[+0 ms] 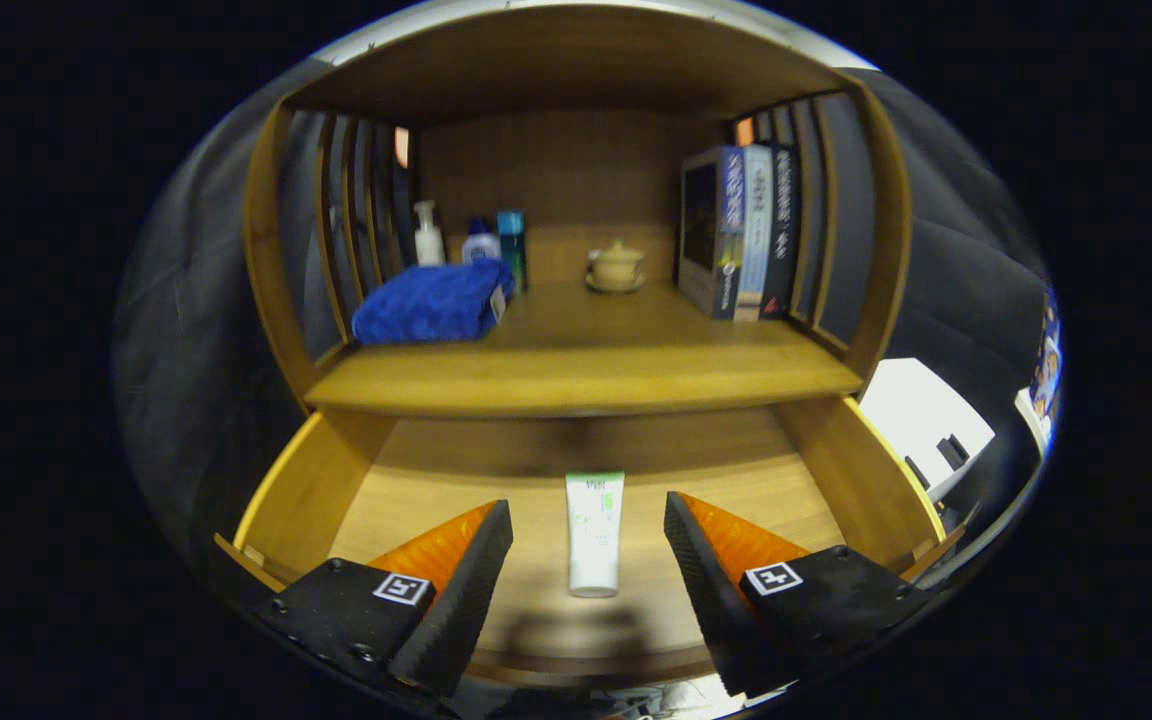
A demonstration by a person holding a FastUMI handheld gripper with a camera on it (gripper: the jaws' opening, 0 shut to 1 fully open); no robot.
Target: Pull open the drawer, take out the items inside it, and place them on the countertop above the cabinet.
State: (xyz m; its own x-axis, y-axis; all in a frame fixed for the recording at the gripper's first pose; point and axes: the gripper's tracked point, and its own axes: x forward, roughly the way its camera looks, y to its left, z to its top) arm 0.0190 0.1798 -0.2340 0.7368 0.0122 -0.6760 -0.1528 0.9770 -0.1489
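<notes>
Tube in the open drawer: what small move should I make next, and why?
Probably lower the tool straight down around the white tube. The drawer is already open, the tube lies lengthwise between the spread fingers, untouched, so closing across its width should grip it.

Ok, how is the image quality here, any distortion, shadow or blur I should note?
Gripper view: strong fisheye bending of the cabinet sides; the tube in the open drawer is sharp, lying between the open tool fingers; a dark shadow falls under the countertop edge; the books are dim.
</notes>
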